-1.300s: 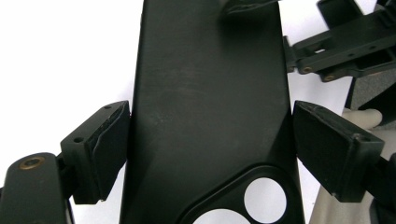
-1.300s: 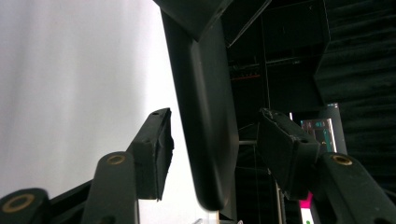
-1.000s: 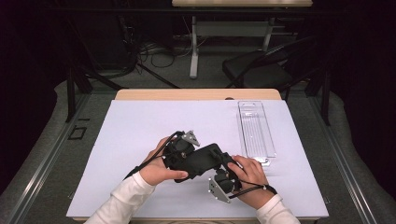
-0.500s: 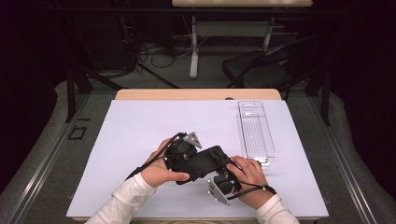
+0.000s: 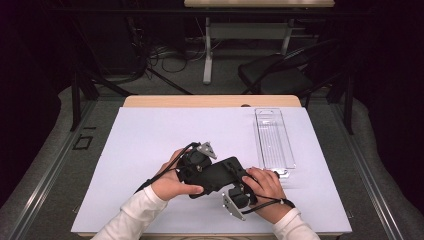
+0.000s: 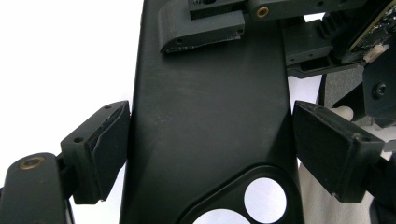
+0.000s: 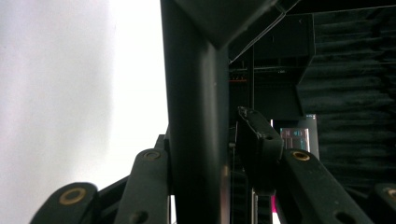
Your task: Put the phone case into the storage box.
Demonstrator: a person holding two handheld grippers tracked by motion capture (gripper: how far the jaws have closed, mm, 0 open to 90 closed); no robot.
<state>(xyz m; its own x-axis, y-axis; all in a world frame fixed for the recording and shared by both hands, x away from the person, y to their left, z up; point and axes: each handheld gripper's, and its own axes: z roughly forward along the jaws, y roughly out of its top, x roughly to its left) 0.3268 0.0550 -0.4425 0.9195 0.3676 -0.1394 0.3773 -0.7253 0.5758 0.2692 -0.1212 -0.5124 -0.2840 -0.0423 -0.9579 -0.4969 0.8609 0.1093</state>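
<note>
Your left tool (image 5: 212, 167) and your right tool (image 5: 235, 186) meet over the near middle of the white-covered table (image 5: 150, 145), and between them they hold a flat black plastic plate with round cut-outs (image 5: 220, 175), raised a little off the surface.

In the left gripper view the black plate (image 6: 205, 116) runs up the middle of the picture. Your left tool's (image 6: 210, 135) jaws stand wide on either side of it: the left pad (image 6: 109, 149) sits right against the plate's edge, and the right pad (image 6: 327, 140) lies just beside the other edge. Whether that second pad truly presses I cannot tell, but the plate spans the whole opening, so the tool reads as clamped across its width.

In the right gripper view the plate (image 7: 196, 116) stands edge-on, a dark upright band between your right tool's (image 7: 210, 154) jaws. Those jaws have just been closing with the plate between them. One jaw lies against the plate; the pad on the right (image 7: 257, 135) is close beside it, and contact there is not clear.

A long clear plastic tray (image 5: 272, 140) lies on the right side of the table, running from far to near, its near end just beside your right hand (image 5: 267, 187). Your left hand (image 5: 172, 182) grips its tool from the near left.
</note>
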